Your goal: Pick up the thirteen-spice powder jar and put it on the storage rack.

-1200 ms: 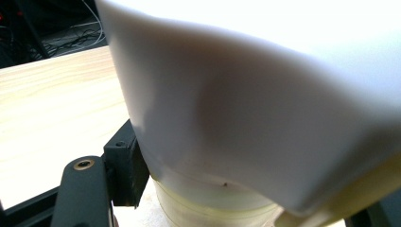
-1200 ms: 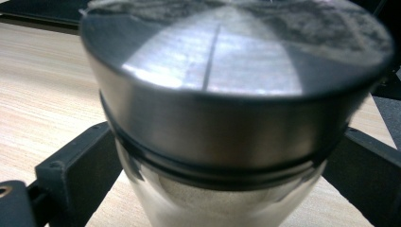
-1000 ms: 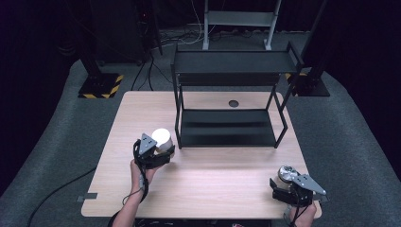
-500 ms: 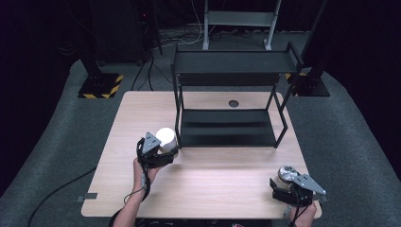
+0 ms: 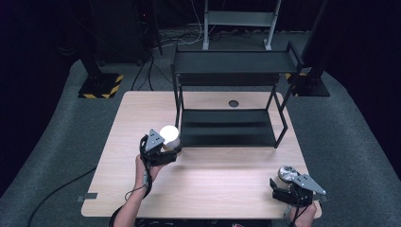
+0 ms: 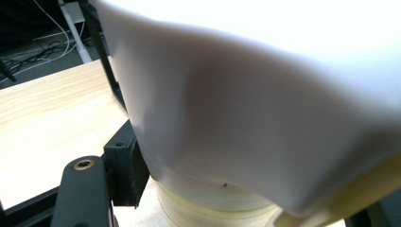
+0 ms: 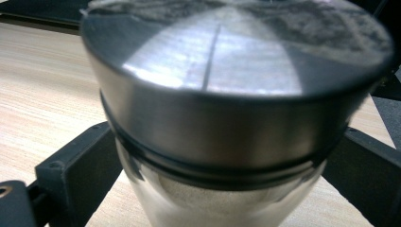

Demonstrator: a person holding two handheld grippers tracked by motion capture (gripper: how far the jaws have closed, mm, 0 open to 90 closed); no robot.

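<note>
High view: light wooden table [image 5: 213,189] carries a black two-tier metal shelf rack [image 5: 229,127] at its far centre. Left gripper [image 5: 163,150] sits near the rack's near-left leg, jaws closed on a white-lidded round container [image 5: 169,135] standing on the table just beside the lower shelf. Left gripper view confirms the white lid [image 6: 265,94] over a pale translucent body, one jaw pressed to its side. Right gripper [image 5: 288,182] is at the table's near-right corner, jaws clamped around a glass jar with brushed-metal lid [image 5: 286,172]. Right gripper view shows that jar [image 7: 227,118] upright between both jaws, touching them.
</note>
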